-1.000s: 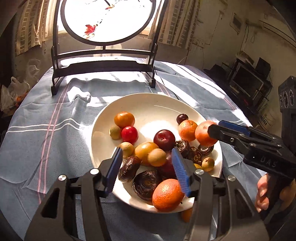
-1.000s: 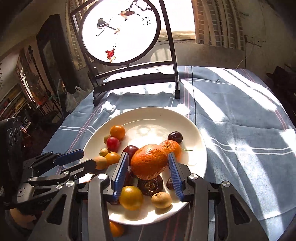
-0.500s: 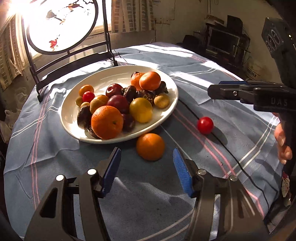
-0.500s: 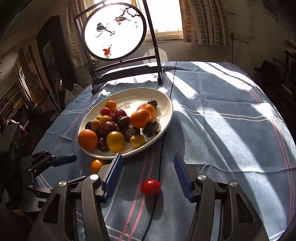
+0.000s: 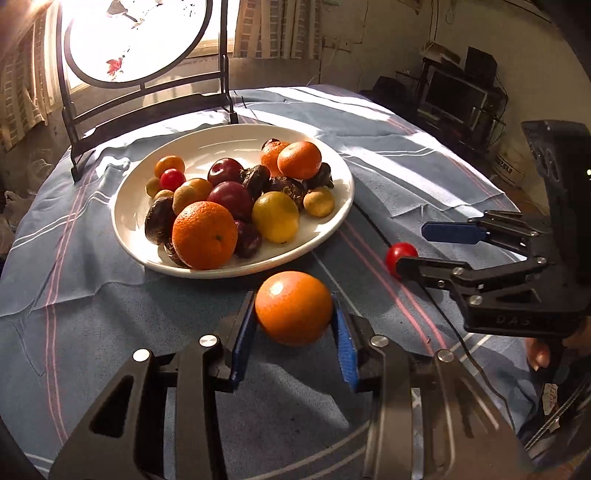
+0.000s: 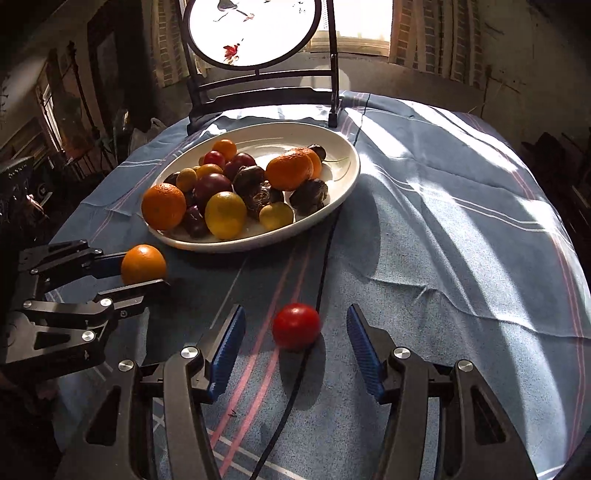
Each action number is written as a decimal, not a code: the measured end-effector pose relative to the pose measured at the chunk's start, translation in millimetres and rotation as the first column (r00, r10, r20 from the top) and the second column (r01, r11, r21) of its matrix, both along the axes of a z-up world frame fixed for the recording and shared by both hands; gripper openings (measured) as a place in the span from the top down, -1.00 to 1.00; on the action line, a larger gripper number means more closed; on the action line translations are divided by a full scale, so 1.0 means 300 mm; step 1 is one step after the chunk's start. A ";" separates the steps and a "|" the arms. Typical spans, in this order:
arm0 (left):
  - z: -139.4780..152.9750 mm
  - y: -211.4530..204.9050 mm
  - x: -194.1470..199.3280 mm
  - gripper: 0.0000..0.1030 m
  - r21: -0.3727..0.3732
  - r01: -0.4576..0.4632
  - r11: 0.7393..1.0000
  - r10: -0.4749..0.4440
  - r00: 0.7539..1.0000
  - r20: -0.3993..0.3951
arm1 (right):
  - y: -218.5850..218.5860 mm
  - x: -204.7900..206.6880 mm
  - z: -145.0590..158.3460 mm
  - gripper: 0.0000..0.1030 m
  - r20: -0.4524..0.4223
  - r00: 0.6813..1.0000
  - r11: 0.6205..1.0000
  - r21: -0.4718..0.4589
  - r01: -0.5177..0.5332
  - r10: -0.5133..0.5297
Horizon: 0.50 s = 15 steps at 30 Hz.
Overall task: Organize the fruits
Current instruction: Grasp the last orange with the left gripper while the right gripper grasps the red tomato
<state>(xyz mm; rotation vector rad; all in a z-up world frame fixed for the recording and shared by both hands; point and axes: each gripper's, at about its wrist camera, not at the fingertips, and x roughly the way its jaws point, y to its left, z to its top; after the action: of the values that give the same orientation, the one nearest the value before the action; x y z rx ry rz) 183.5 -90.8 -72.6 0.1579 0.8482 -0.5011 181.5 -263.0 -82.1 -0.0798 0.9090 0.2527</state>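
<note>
A white plate (image 5: pixel 332 229) (image 6: pixel 347 184) holds several fruits: oranges, plums, yellow and dark ones. My left gripper (image 5: pixel 293 330) (image 6: pixel 147 269) is shut on an orange (image 5: pixel 293 308) (image 6: pixel 143 264) just in front of the plate, near the cloth. A small red fruit (image 6: pixel 296 326) (image 5: pixel 400 253) lies on the blue tablecloth. My right gripper (image 6: pixel 295 347) (image 5: pixel 413 247) is open, its blue pads on either side of the red fruit without touching it.
A black cable (image 6: pixel 325 258) runs across the cloth past the red fruit. A dark frame with a round painted screen (image 5: pixel 136 37) (image 6: pixel 255 29) stands behind the plate. The round table's edge (image 6: pixel 554 258) curves at the right.
My left gripper has moved forward and closed on the loose orange. My right gripper has advanced so the red fruit now sits between its open fingers.
</note>
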 end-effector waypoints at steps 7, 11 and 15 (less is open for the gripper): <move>0.028 0.076 -0.059 0.25 -0.012 -0.017 1.000 0.017 1.000 0.021 | 0.019 0.043 -0.055 0.44 -0.073 0.997 1.000 -0.013 0.014 -0.015; 0.046 0.119 -0.057 0.25 -0.043 -0.035 0.998 0.037 0.999 0.034 | -0.002 0.022 0.013 0.44 -0.019 0.999 0.999 0.040 0.027 -0.026; 0.094 0.147 0.001 0.25 -0.074 -0.057 0.996 0.061 0.996 0.057 | -0.010 0.059 0.117 0.44 0.033 0.999 0.995 0.101 0.018 -0.022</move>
<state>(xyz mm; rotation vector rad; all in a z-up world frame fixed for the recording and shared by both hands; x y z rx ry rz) 183.8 -46.7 -44.4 0.0801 0.7733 -0.4687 199.1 -266.2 -47.0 0.0185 0.8617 0.2773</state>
